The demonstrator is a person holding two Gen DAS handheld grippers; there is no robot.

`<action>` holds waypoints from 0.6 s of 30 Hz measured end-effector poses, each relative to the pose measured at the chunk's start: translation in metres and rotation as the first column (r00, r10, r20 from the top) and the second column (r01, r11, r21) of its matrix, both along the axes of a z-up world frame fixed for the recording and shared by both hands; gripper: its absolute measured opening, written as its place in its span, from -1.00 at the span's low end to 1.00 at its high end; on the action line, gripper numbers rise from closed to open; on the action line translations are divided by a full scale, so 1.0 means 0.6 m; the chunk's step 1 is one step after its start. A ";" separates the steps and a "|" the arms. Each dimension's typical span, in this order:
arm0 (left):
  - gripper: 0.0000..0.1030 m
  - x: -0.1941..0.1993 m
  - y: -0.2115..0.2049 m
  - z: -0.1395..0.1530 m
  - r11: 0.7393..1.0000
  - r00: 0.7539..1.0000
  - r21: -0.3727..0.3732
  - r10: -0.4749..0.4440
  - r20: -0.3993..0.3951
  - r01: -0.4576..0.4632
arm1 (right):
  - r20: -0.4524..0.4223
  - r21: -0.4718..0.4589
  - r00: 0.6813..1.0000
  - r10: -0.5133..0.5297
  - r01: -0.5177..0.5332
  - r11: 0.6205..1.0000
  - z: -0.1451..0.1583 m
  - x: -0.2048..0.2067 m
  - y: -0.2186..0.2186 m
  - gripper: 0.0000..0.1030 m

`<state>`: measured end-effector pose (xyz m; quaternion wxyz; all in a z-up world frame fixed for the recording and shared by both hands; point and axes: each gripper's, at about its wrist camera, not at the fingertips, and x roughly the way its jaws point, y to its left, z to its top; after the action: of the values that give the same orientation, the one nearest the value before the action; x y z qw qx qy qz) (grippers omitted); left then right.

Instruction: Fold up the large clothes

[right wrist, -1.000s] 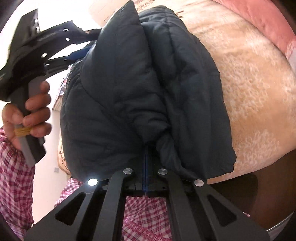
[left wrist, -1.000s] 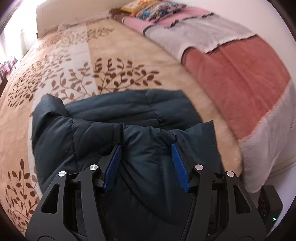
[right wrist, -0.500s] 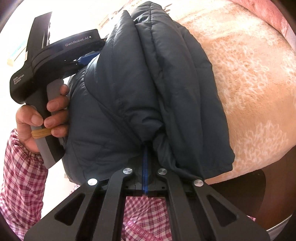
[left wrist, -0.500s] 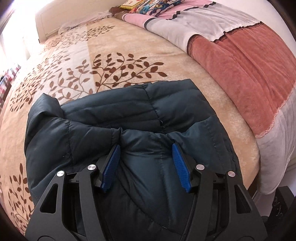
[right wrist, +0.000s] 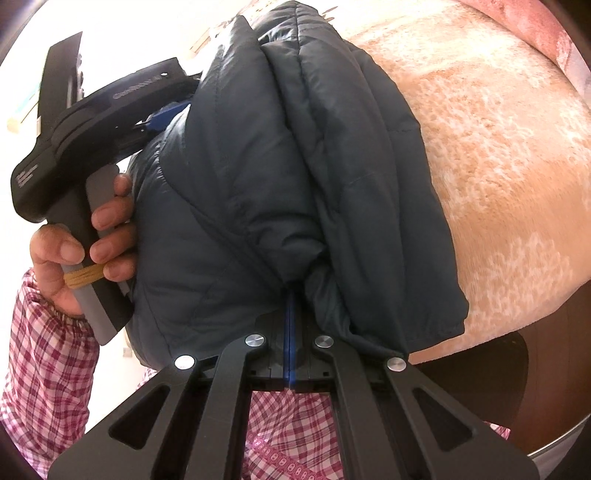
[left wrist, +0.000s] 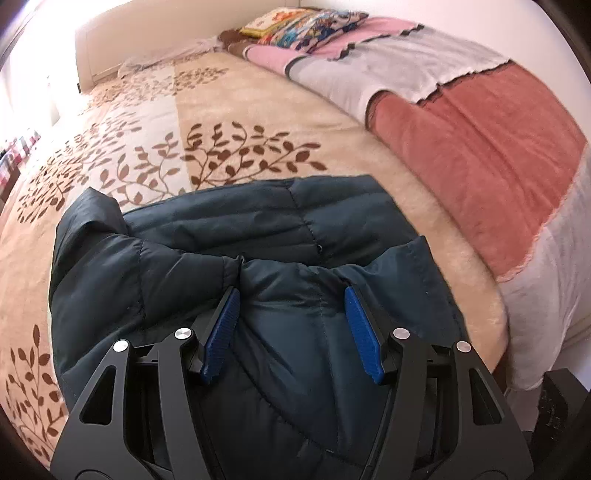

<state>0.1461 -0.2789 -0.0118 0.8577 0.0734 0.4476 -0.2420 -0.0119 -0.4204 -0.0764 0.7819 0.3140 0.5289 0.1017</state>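
The bed [left wrist: 280, 110], under its beige leaf-print cover, carries the folded dark jacket [left wrist: 229, 236] near its front edge, with a pink-and-grey blanket [left wrist: 480, 122] along the right side. The left gripper [left wrist: 291, 325] stands spread wide, blue pads [left wrist: 221, 332] on either side of a puffed fold that bulges between them — not pinched. The right gripper [right wrist: 290, 317] is pressed together on a bunched edge of the jacket, which hangs draped above it. Since half a second ago both grips are unchanged; the left wrist view has pulled back a little, showing more blanket and pillows [left wrist: 303, 22].
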 end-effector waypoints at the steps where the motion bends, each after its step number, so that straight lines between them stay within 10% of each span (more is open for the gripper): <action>1: 0.13 -0.003 0.002 0.003 1.000 1.000 -0.001 -0.004 0.007 0.004 | -0.002 -0.003 1.000 0.000 0.000 1.000 0.001 0.000 0.001 -1.00; 18: 0.24 -0.086 0.094 0.078 0.997 0.995 -0.061 0.048 0.091 -0.043 | -0.014 -0.064 1.000 -0.007 0.006 0.998 0.008 0.009 0.032 -1.00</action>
<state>0.0948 -0.2225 0.0350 0.8847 0.0490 0.4015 -0.2318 -0.0068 -0.4010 -0.0716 0.7881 0.2912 0.5364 0.0798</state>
